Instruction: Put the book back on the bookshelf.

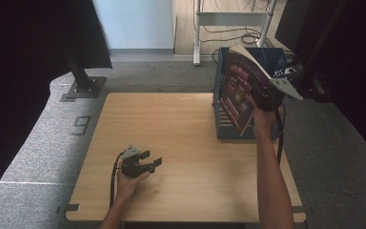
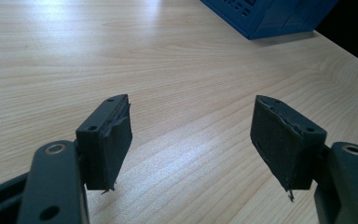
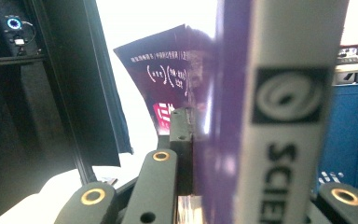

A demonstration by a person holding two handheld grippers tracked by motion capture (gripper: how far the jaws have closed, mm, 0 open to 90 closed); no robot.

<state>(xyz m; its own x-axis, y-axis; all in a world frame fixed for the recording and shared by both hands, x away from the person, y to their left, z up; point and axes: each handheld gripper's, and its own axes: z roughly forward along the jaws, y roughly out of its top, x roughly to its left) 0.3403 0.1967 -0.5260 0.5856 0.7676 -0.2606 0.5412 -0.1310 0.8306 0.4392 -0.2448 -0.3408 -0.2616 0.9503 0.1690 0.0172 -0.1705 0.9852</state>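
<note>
The right gripper was seen at about two o'clock on the high view, raised above the table's far right corner, its jaws clamped on a purple book. In the right gripper view the book was pressed between the two black jaws — its white spine with dark lettering stood upright at twelve o'clock, and the loose cover fanned away toward eleven o'clock. The book was held tilted, its lower edge hanging over the blue crate, which stood on the table just below it, toward seven o'clock from the gripper; whether book and crate touched could not be told.

The left gripper was held low over the wooden table at about seven o'clock, well apart from the book. In the left gripper view its jaws were spread wide with bare wood between the pads — the crate's corner was visible at one o'clock.
</note>
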